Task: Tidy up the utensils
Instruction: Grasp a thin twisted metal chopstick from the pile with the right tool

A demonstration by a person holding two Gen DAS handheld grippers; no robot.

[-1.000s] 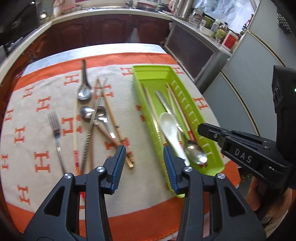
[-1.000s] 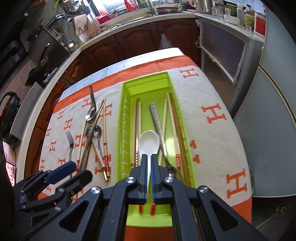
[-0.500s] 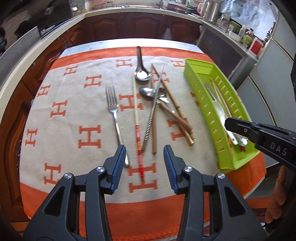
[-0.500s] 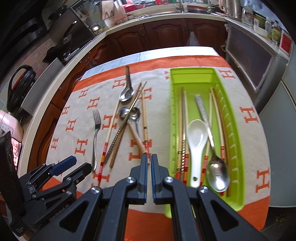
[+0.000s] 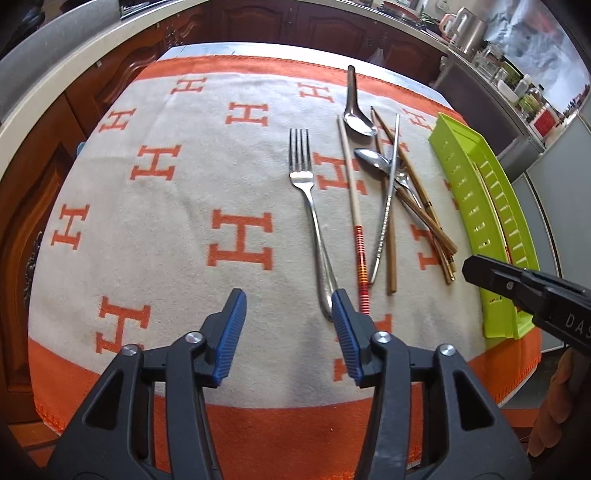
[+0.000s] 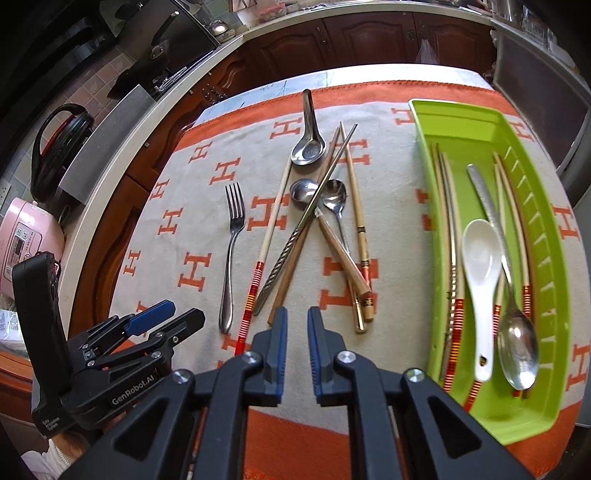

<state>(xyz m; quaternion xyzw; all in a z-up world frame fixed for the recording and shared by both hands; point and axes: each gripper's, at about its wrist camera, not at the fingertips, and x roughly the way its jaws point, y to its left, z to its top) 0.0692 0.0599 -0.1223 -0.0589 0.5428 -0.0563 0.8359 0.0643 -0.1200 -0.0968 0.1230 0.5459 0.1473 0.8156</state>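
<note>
A green tray (image 6: pixel 535 229) at the right holds chopsticks, a white spoon (image 6: pixel 480 273) and a metal spoon (image 6: pixel 517 343); its side shows in the left wrist view (image 5: pixel 476 206). Loose on the cloth lie a fork (image 5: pixel 306 206) (image 6: pixel 232 236), a red-banded chopstick (image 5: pixel 354 221) (image 6: pixel 266 240), a twisted metal chopstick (image 6: pixel 295 236), wooden chopsticks (image 6: pixel 358 229) and three metal spoons (image 6: pixel 308 142). My left gripper (image 5: pixel 288 332) is open and empty, just short of the fork's handle. My right gripper (image 6: pixel 297 347) has its jaws slightly apart, empty, over the chopstick ends.
The orange and cream cloth (image 5: pixel 166 206) covers the table. Kitchen counters and dark cabinets (image 6: pixel 351 33) surround it. A pink appliance (image 6: pixel 26 243) and a black kettle (image 6: pixel 59 147) stand on the left counter. A steel cabinet (image 5: pixel 517 122) stands right of the tray.
Both grippers have swung left, away from the tray, toward the loose utensils. My right gripper's jaws have parted a little.
</note>
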